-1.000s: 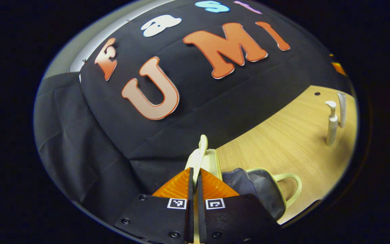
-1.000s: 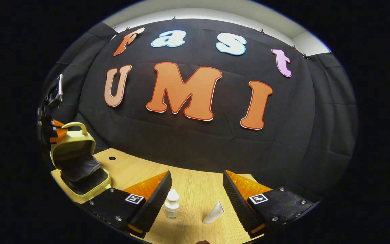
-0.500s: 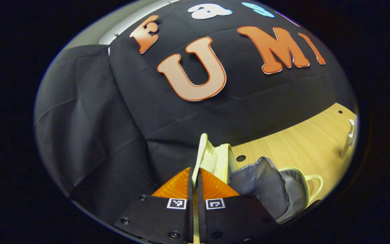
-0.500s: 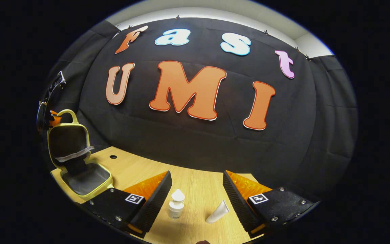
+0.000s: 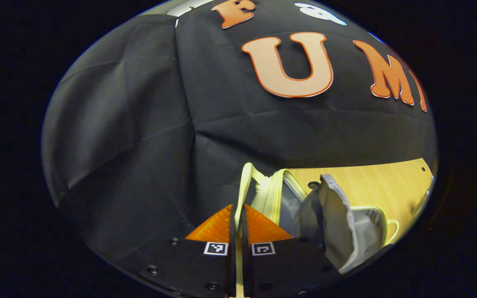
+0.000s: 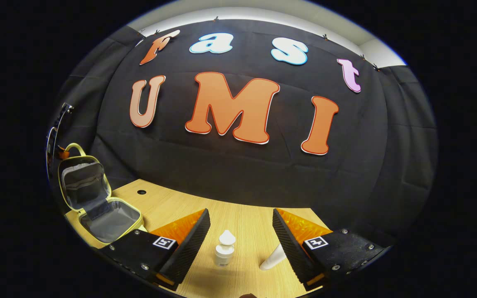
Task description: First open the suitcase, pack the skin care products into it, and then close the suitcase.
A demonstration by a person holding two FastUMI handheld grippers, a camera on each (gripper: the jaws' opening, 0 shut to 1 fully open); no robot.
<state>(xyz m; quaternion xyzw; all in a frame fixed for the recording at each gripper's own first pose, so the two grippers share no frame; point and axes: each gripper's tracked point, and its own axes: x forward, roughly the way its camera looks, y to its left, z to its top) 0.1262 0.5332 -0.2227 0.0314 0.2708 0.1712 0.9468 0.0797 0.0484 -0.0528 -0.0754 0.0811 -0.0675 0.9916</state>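
Two grippers, two different jobs right now. Left gripper (image 5: 237, 213): fingers pressed together on the suitcase lid's pale handle (image 5: 244, 182), pinching the strap edge-on and holding the lid (image 6: 83, 182) up. In the right gripper view that lid stands close to upright, hinged at the back of the suitcase (image 6: 108, 215), grey lining facing the open tray. Suitcase sits at the left end of the wooden table (image 6: 172, 203), near the cable hole (image 6: 141, 192). My read: opening step is essentially done, packing not started, tray looks empty.

Right gripper (image 6: 240, 231): fingers wide apart, nothing between the pads, hovering low over the table. Near to far from it: pump bottle (image 6: 224, 252) standing upright, just inside the left finger, long axis vertical. White tube (image 6: 275, 258) lies tilted beside the right finger, partly hidden by it, so its full length is unclear. Both products are well apart from the suitcase, off to the right of it.

Key relation for the next move: bottle is dead ahead and slightly left of centre between the open fingers, so the right gripper is clearly the nearer one; the left is tied up with the lid. A straight advance and squeeze on the bottle body should do. Risk: a tall narrow bottle tips if one finger touches first.

Writing: no readable brand or label on bottle, tube or suitcase. Square marker tags (image 6: 164, 243) sit on the gripper fingers.
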